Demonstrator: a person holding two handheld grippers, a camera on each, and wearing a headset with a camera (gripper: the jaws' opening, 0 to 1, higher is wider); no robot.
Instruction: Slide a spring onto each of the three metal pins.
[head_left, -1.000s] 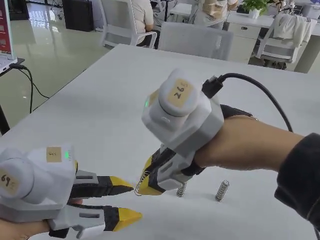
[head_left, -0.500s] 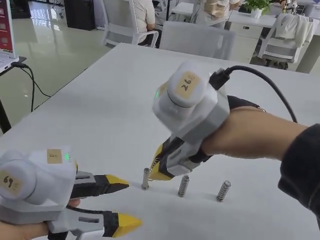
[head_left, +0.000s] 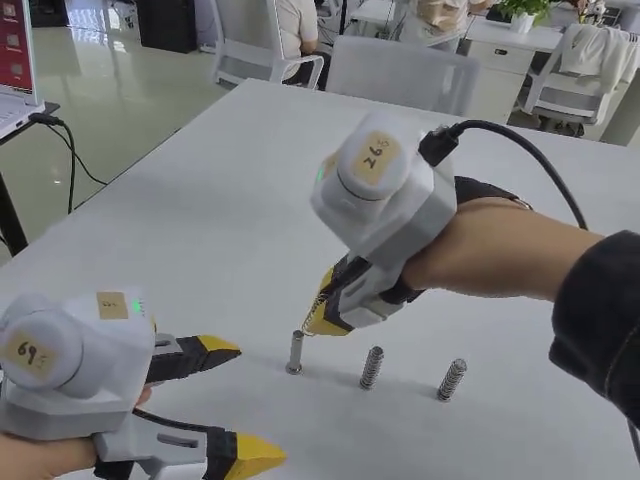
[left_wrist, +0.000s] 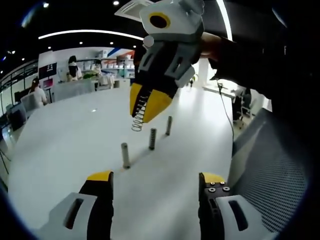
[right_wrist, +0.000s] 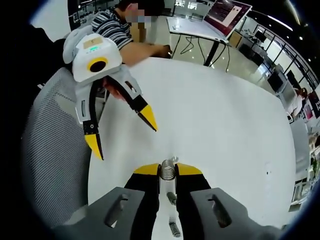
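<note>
Spring (left_wrist: 139, 114), thin steel coil, clamped in right gripper (head_left: 322, 322) fingers. Left gripper view: long axis near upright, lower end hanging above bare metal pin (head_left: 295, 352) on white counter (head_left: 200, 230). Right gripper view: seen end-on. Left gripper (head_left: 240, 398) fingers apart.

Three pins are standing in a row on the table (head_left: 200, 230), seen from the head view. The left pin (head_left: 295, 352) is standing alone. One spring (head_left: 371, 370) is sitting around the middle pin (head_left: 377, 351), and a second spring (head_left: 450, 382) around the right pin (head_left: 458, 363). The right gripper (head_left: 325, 322) is hanging just above the left pin, pinching a third spring (left_wrist: 139, 115) between its jaws. The left gripper (head_left: 245, 400) is lying to the left of the row and nearer the person, jaws spread. A chair (head_left: 400, 75) is standing behind the table's far edge.
</note>
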